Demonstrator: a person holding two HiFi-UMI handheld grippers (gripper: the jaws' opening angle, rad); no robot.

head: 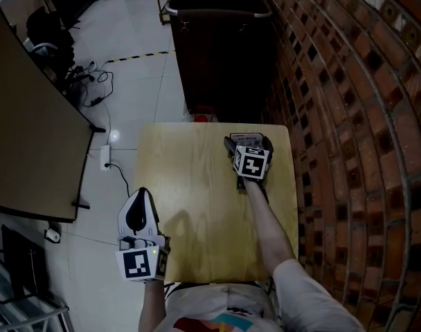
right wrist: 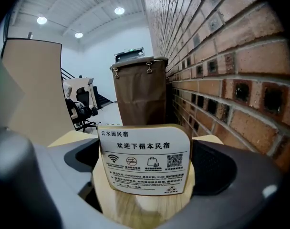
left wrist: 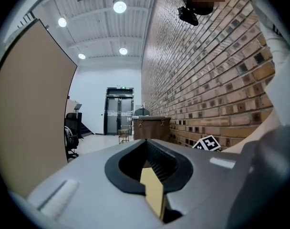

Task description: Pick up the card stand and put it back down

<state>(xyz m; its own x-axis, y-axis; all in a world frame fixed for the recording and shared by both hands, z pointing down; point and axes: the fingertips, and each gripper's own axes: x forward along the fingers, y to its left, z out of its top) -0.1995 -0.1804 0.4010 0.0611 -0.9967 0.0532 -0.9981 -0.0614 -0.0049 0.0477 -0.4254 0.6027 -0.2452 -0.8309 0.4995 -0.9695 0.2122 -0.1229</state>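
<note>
- Head view: a pale wooden bench (head: 196, 206) stands against a brick wall (head: 349, 116), with a tall dark-brown bin (head: 221, 47) on the floor beyond its far edge.
- The right tool (head: 248, 142) reaches over the bench's far right corner, the person's forearm stretched out behind it. The card stand (head: 246, 137) sits between its jaws, close to the wall.
- The left tool (head: 142, 194) hangs off the bench's near left corner, over the floor and well apart from the stand. Its jaws meet at the tips.
- Left gripper view: the jaws are together, with only a thin tan strip showing in the slit between them — what that strip is cannot be told. Nothing is gripped. The right tool's marker cube (left wrist: 207, 143) peeks in low on the right, before the brick.
- Right gripper view: the jaws are spread to either side of the card stand and press on its round wooden base. The white printed card stands upright, facing the camera. Whether the base rests on the bench or is lifted clear — no telling here.
</note>
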